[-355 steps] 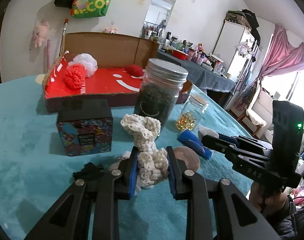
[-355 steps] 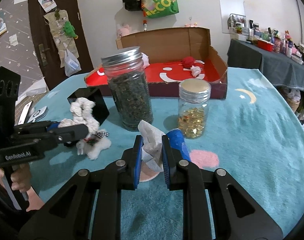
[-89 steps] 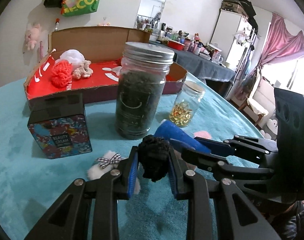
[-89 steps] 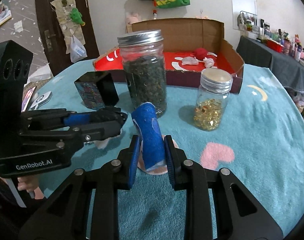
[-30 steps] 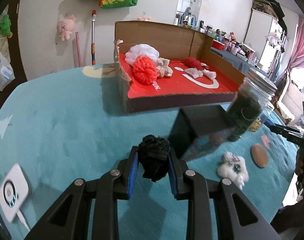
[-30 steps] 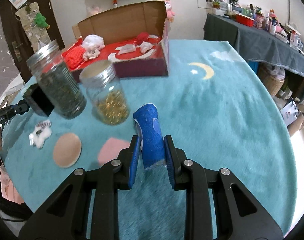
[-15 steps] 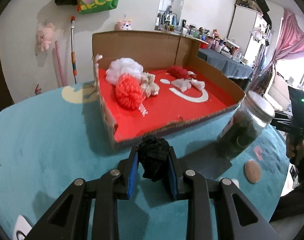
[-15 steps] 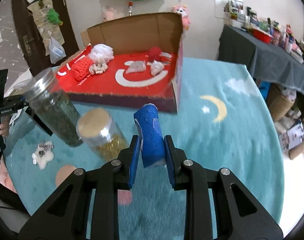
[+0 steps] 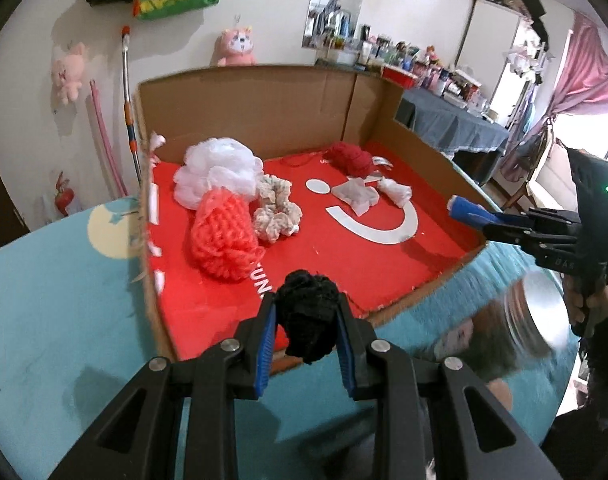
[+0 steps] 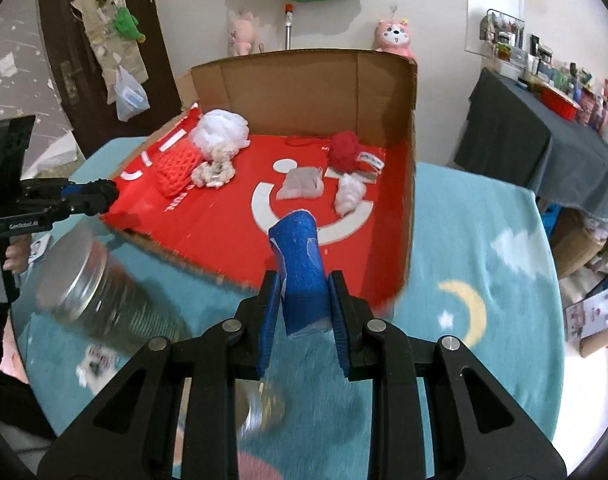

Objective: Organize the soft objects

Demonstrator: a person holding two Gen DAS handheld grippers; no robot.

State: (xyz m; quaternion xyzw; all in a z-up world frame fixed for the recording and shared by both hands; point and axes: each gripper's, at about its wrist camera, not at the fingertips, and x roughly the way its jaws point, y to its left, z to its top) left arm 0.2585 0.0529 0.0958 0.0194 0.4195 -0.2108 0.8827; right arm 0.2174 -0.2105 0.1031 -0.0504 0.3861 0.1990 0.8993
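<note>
My left gripper is shut on a black knitted ball, held over the near edge of the red-floored cardboard box. In the right wrist view that gripper shows at the box's left corner. My right gripper is shut on a blue fabric roll, just above the box's front right edge; the roll's tip also shows in the left wrist view. Inside the box lie a white pouf, an orange knit, a cream scrunchie and a red yarn ball.
A metal-lidded jar stands blurred on the teal tablecloth in front of the box. A small white fluffy toy lies nearer. White scraps rest on the box floor. A person's hand grips the right tool.
Both grippers have moved forward and up toward the box, each still holding its item. The jars and the black tin have slid out of the left wrist view's middle.
</note>
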